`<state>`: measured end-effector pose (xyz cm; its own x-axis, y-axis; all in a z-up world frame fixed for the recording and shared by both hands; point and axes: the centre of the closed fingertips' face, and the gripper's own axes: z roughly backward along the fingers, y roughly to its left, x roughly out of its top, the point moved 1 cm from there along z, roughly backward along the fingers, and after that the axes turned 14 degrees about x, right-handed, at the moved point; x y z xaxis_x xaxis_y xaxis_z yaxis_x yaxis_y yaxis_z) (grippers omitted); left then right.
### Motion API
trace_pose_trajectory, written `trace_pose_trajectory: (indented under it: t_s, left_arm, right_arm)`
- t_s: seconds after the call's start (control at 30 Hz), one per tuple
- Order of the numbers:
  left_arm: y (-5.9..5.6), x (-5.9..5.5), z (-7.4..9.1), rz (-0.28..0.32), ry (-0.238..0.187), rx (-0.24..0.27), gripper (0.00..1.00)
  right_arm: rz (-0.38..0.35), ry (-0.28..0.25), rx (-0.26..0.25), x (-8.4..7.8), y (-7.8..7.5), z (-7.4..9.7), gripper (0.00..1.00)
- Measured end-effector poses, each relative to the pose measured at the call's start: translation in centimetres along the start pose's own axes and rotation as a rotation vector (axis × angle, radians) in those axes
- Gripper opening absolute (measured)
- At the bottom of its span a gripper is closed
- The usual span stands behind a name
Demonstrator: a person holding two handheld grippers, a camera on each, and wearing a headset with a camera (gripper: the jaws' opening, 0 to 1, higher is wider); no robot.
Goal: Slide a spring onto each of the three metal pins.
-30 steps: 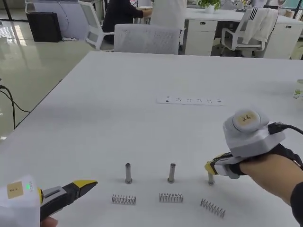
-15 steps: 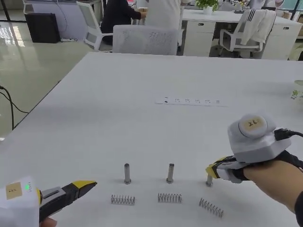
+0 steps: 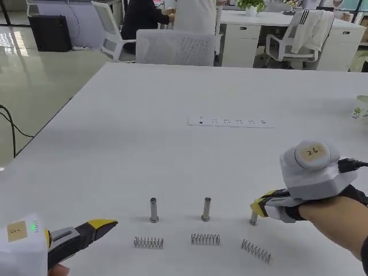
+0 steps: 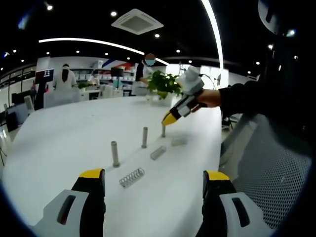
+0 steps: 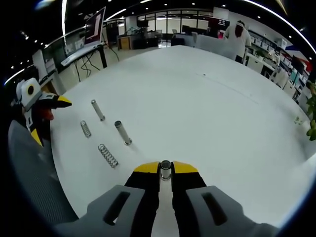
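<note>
The nearest trouble is at the rightmost pin (image 5: 165, 167). The right hand-held gripper (image 3: 255, 205) has its jaws drawn together on the pin's upper end, and the pin seems merely to stand on the white tabletop (image 3: 172, 149). A sideways tug or a lopsided release could therefore topple it, or push it into the right spring (image 3: 256, 251) lying just in front. That hold also covers the very end a coil must pass over, so nothing can be threaded there until the jaws let go or grip lower. The springs are light and lie on their sides, and an off-centre pinch would likely make one roll or spit out. The left pin (image 3: 153, 210) and middle pin (image 3: 206, 209) stand upright and bare, with the left spring (image 3: 148, 242) and middle spring (image 3: 205, 238) lying just before them. The right hand (image 3: 329, 211) reaches in from the right, roughly level, with the jaws pointing left along the row. The left hand-held gripper (image 3: 106, 226) hovers low at the near left, its jaws wide apart and holding nothing, well apart from the left pin.
</note>
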<state>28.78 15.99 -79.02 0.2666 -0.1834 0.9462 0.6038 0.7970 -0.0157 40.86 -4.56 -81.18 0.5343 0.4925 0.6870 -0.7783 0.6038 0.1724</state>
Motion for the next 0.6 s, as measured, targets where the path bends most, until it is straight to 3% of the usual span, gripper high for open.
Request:
trace_pose_trajectory:
  t_s: [0.6]
  left_arm:
    - [-0.01, 0.12, 0.15, 0.001, -0.001, 0.003, 0.77]
  right_arm:
    - [0.015, 0.030, 0.003, -0.97, -0.19, -0.45, 0.09]
